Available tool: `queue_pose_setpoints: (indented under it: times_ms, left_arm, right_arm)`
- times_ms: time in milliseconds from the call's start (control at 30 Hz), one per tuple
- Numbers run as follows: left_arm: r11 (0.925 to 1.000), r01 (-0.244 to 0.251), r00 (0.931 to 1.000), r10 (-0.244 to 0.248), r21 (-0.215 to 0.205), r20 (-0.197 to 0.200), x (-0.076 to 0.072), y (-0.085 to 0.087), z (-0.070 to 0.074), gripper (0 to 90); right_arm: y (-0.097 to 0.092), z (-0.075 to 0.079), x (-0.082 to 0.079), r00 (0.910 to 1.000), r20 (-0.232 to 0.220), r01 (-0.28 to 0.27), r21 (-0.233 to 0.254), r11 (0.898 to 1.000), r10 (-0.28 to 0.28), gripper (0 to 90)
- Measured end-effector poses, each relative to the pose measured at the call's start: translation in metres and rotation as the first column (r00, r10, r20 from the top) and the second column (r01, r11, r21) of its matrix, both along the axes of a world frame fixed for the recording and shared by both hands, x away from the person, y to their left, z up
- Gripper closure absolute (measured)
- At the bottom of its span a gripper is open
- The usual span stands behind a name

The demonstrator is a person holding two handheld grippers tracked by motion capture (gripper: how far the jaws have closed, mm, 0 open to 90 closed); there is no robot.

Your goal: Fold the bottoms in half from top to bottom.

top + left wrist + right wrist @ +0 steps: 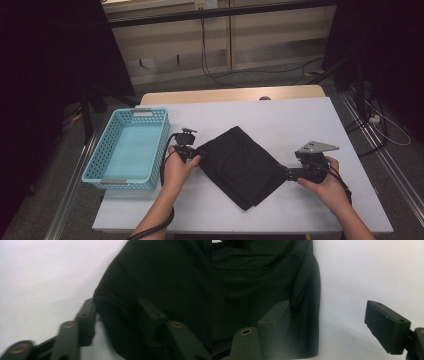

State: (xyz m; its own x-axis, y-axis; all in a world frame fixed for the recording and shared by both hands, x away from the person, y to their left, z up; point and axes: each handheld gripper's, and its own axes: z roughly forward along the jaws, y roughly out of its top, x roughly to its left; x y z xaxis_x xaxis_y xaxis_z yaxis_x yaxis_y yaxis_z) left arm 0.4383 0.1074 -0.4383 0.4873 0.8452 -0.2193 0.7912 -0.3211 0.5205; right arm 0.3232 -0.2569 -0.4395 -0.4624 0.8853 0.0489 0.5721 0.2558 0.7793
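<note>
**High view: black cloth folded, not yet in the basket**

We have the black cloth (240, 165) folded on the white desk (300, 115), the blue basket (107, 172) standing bare beside it.

Left claw (117, 315) straddles a corner, half open, pads not pressing. Right claw (329, 322) gapes wide at the opposite edge, holding nothing. Gripper views reveal these gaps.

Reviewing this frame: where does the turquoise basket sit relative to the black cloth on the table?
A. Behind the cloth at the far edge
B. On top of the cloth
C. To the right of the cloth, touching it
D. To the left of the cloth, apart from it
D: in the high view the turquoise basket stands at the table's left side, with bare white table and the left gripper between it and the black cloth.
</note>
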Motion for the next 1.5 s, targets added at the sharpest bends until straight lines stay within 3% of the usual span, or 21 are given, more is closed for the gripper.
queue_pose_setpoints:
  times_ms: [67, 100, 200, 300, 467, 633, 767, 900, 1233, 1400, 1500]
  left_arm:
    - [0.9993, -0.003, 0.9992, 0.002, -0.038, -0.039, -0.001, -0.001, 0.0, 66.0]
    - [0.9975, 0.0, 0.9978, -0.005, -0.07, -0.067, -0.001, -0.001, -0.001, 75.2]
    - [0.9983, 0.004, 0.9985, -0.008, -0.058, -0.054, -0.001, -0.003, 0.0, 77.3]
    - [0.9976, 0.006, 0.9981, -0.011, -0.069, -0.06, 0.004, 0.0, 0.004, 79.9]
    - [0.9975, 0.003, 0.9987, -0.006, -0.071, -0.05, 0.017, 0.005, 0.018, 80.8]
    - [0.9984, 0.0, 0.9999, -0.001, -0.057, -0.015, 0.036, 0.008, 0.031, 80.9]
    - [0.9982, 0.005, 0.9987, -0.008, -0.06, -0.05, 0.044, 0.008, 0.03, 80.7]
    - [0.9987, 0.005, 0.9987, -0.007, -0.05, -0.05, 0.046, 0.005, 0.029, 80.7]
    - [0.9984, 0.005, 0.9982, -0.009, -0.056, -0.059, 0.048, 0.004, 0.03, 80.7]
    - [0.9978, 0.002, 0.9985, -0.005, -0.066, -0.054, 0.047, 0.003, 0.031, 80.4]
    - [0.9974, 0.01, 0.9984, -0.014, -0.071, -0.055, 0.047, 0.004, 0.031, 80.2]
  right_arm:
    - [0.003, 0.0, 0.0, 1.0, -0.001, -0.003, 0.002, 1.0, 0.003, 20.5]
    - [0.004, 0.0, 0.001, 1.0, 0.001, -0.007, -0.001, 1.0, 0.007, 20.3]
    - [0.009, 0.002, 0.0, 0.9995, 0.011, -0.029, -0.035, 0.999, 0.03, 19.6]
    - [0.013, 0.002, 0.0, 0.999, 0.014, -0.041, -0.035, 0.999, 0.042, 19.5]
    - [0.013, 0.001, 0.001, 0.999, 0.012, -0.043, -0.03, 0.999, 0.044, 19.3]
    - [0.016, 0.002, 0.002, 0.9995, 0.013, -0.028, -0.015, 0.999, 0.029, 18.7]
    - [0.027, 0.003, 0.004, 0.999, 0.022, -0.04, -0.005, 0.999, 0.04, 16.7]
    - [0.043, 0.003, 0.007, 0.9983, 0.036, -0.046, -0.011, 0.999, 0.047, 15.8]
    - [0.076, -0.008, 0.024, 0.9999, 0.008, -0.012, 0.001, 1.0, 0.012, 14.7]
    - [0.08, -0.021, 0.025, 0.9988, -0.047, -0.021, -0.08, 0.997, 0.017, 18.6]
    - [0.072, -0.024, 0.022, 0.9972, -0.071, 0.019, -0.021, 1.0, -0.02, 22.5]
